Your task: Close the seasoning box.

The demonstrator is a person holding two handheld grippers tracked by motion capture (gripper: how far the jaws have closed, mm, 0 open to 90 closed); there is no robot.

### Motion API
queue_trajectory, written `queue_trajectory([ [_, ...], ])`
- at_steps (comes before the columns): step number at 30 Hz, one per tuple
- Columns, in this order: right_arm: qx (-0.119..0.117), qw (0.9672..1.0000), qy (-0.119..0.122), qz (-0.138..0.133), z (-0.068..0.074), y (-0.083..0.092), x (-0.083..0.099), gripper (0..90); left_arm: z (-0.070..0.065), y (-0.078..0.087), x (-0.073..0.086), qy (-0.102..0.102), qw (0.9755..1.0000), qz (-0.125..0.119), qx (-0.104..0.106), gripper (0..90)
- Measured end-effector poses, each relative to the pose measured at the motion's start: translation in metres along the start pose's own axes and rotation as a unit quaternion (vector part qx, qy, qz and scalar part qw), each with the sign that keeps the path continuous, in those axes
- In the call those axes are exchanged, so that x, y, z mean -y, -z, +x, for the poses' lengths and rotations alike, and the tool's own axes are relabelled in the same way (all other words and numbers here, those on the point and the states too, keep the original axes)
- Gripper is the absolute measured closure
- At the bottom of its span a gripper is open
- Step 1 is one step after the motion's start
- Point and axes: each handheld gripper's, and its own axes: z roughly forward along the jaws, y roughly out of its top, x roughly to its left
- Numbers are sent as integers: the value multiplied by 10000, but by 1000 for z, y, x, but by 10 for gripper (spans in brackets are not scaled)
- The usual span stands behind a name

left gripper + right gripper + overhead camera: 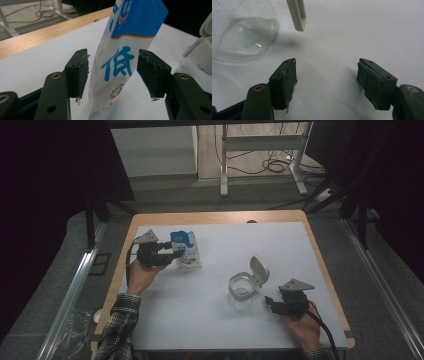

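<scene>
Over toward the left edge of the tabletop (300,250), the left hand-held gripper (176,254) is level with the blue-and-white pouch (186,249), which stands upright and leans a little. The left gripper view gives the close look — the pouch (122,57) sits right between the two black jaws, its lower white half with the blue character in the gap. The left pad (81,75) is just beside the pouch's edge, perhaps brushing it; the right pad (148,73) stands slightly clear. So the jaws are about half open around the pouch, with no firm squeeze showing yet.

Moving right, a clear jar (242,292) sits near the middle of the tabletop, a bit toward the near edge, its white flip lid (259,270) hinged open and standing up behind it.

Further right, near the near-right corner, the right hand-held gripper (270,304) rests low, its tips just beside the jar. In the right gripper view its jaws stand wide apart with bare white tabletop (362,30) between them — nothing held — and the jar (244,37) lies ahead and off to the left.
</scene>
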Motion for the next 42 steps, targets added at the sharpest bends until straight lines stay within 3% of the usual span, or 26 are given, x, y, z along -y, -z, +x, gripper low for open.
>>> queue_trajectory([
  [5,-1,10000,0,0,0,0,0,320,4,-4,2,-59,9998,-154,102,463],
  [18,-1,10000,0,0,0,0,0,320,4,-10,5,-480,9987,-189,24,661],
  [31,-2,10000,0,0,0,0,0,320,5,-10,6,-595,9980,-217,84,886],
  [38,-2,10000,0,-1,0,0,0,320,6,-9,8,-551,9978,-336,143,900],
  [42,-2,10000,1,-1,0,0,0,320,2,-8,8,-626,9974,-346,117,900],
])
